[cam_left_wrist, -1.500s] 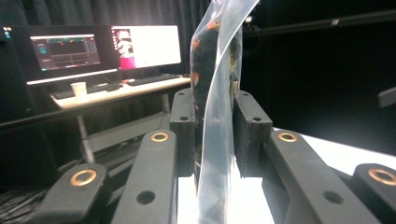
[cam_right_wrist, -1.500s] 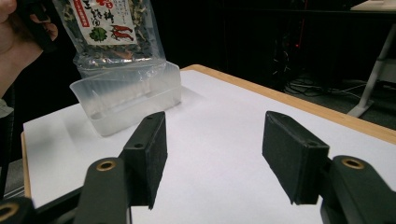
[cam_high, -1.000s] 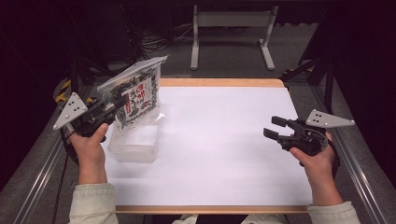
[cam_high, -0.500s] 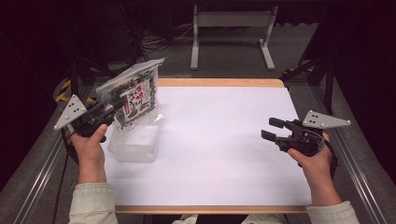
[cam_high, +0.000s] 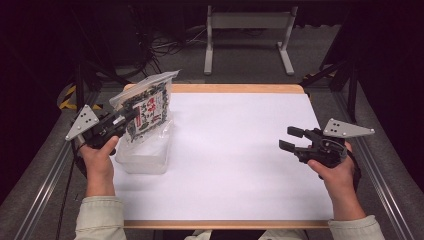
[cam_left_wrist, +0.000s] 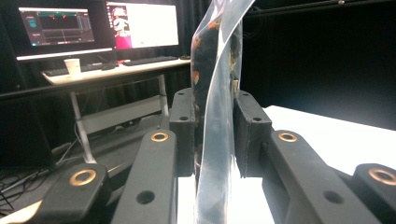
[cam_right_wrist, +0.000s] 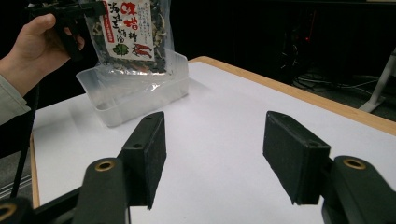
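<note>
I have the left gripper (cam_high: 121, 120) clamped on the edge of a packet (cam_high: 147, 107) of dried food, its pads pinching the clear film flat between them, as the left gripper view shows plainly. The packet (cam_left_wrist: 215, 60) hangs upright over a clear plastic tub (cam_high: 145, 155) that sits near the left edge of the table (cam_high: 240, 165), its bottom end dipping just inside the tub's far end; I cannot tell whether it touches the floor of the tub. My right gripper (cam_high: 291, 139) waits near the right edge, jaws spread wide with nothing between them, pointing across the white sheet towards the tub (cam_right_wrist: 135, 95).

I judge the packet to be light and floppy: the film curves and twists above my pads, so it will sway and fold if I swing it fast. The plastic looks smooth, so a grip near the very rim could slide off. The sealed border is the stiffest part and the best place to hold, since the contents look brittle and would crush under the pads. The tub seems thin and light too, likely to skid if the packet drags against its wall
</note>
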